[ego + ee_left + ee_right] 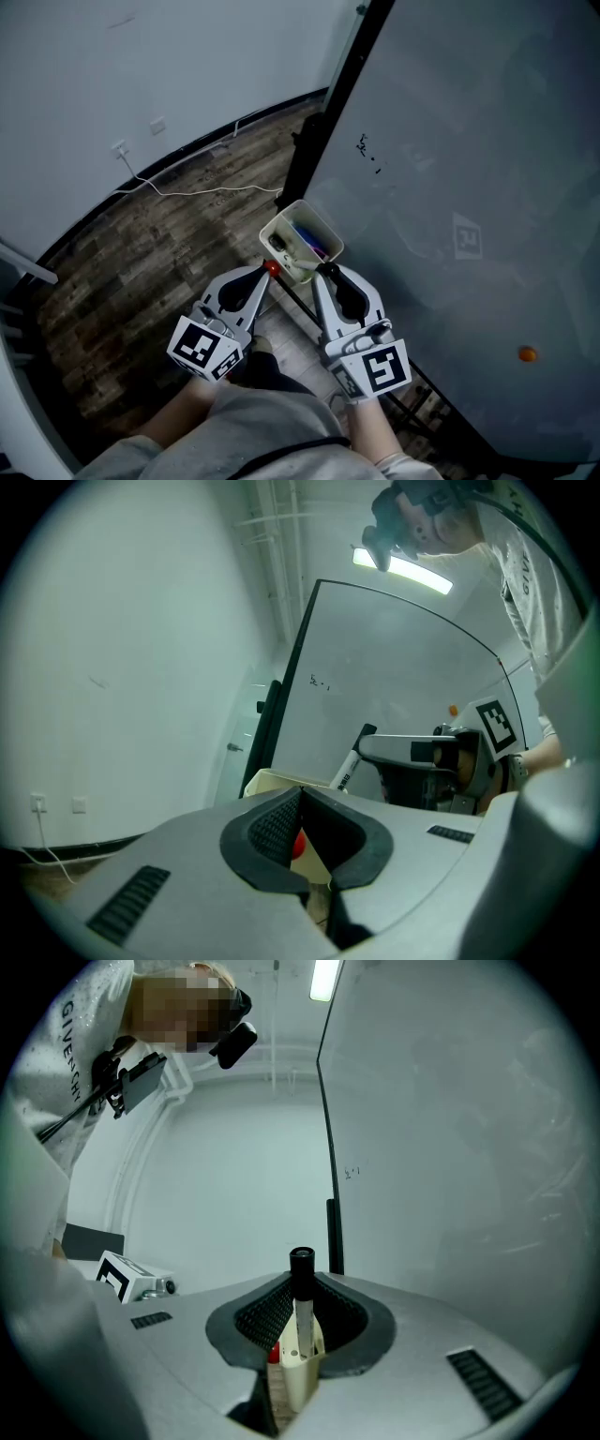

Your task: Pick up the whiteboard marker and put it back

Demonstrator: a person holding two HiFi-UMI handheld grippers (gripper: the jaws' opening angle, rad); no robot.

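A cream marker holder (281, 246) hangs by the whiteboard's left edge, with several pens inside. My right gripper (325, 270) is shut on a whiteboard marker (302, 1321). The marker stands upright between the pads, black cap up, its white barrel reaching down into the holder (298, 1382). In the left gripper view the same marker (348, 769) leans in the right gripper's tips. My left gripper (269, 268) has its jaws shut at the holder's near rim (267, 782). A small red thing (298, 846) shows just under its tips; whether it pinches anything I cannot tell.
The whiteboard (450, 187) fills the right side, with a black frame post (323, 122) along its left edge and an orange magnet (528, 353) low on it. Wooden floor (169, 253) with a white cable (197, 192) lies to the left, below a white wall.
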